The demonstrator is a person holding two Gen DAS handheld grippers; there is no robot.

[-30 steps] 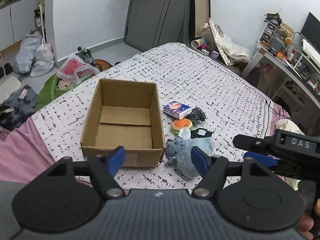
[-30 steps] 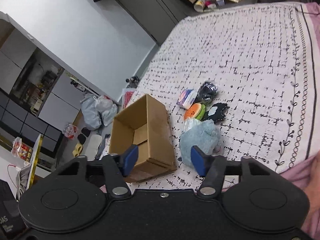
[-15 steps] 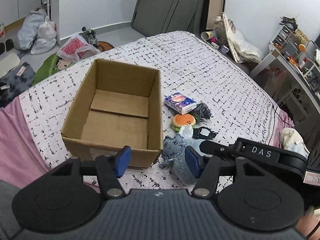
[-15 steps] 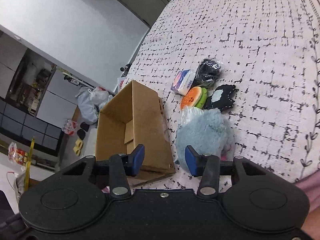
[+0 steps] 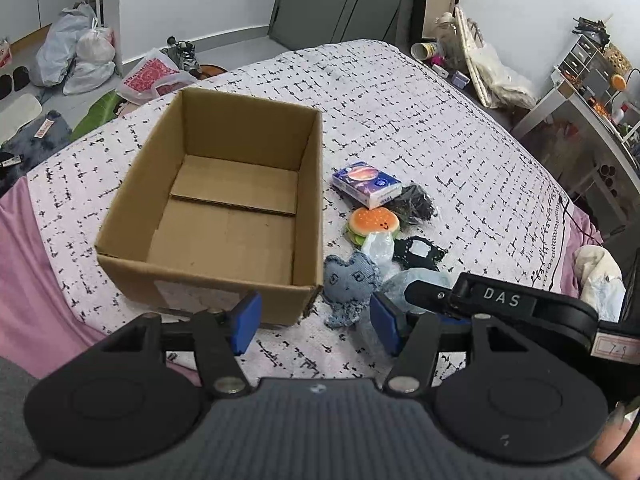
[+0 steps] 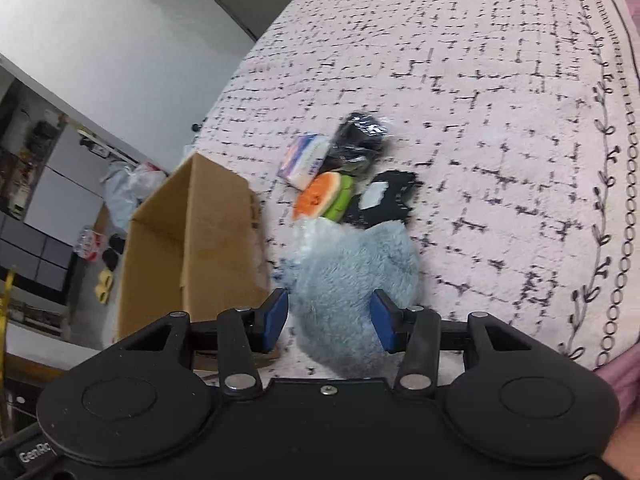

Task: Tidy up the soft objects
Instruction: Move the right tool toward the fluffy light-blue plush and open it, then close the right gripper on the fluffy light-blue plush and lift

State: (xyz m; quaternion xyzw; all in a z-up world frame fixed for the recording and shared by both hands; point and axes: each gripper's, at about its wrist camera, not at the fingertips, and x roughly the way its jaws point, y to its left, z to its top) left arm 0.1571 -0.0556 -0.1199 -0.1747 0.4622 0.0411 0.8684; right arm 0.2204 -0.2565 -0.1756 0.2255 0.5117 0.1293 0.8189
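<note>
Right gripper [image 6: 329, 320] jaws wide, straddling fluffy blue plush [image 6: 352, 280], pads not clearly touching it. Left gripper [image 5: 314, 322] wide, holding nothing. Cardboard box [image 5: 224, 216] ahead-left, burger toy [image 5: 372, 222] beyond plush.

blue plush [image 5: 420, 280] half-hidden behind right gripper [image 5: 500, 304] — right-wrist view motion-blurred

Bedspread [image 5: 420, 120]: pale pink-white w/ black dash grid, chain & leaf border at edge. Box [image 5: 224, 204]: plain brown cardboard. Fluffy plush [image 6: 356, 280]: light blue-grey. Flat denim toy [image 5: 350, 284]: faded blue, stitched face. Burger toy [image 5: 374, 222]: orange bun w/ smiley, green layer. Tissue pack [image 5: 366, 184]: blue/white, orange planet print. Cat-shaped patch [image 5: 418, 252]: black, white centre. Gripper pads [image 5: 246, 322]: blue on black.
</note>
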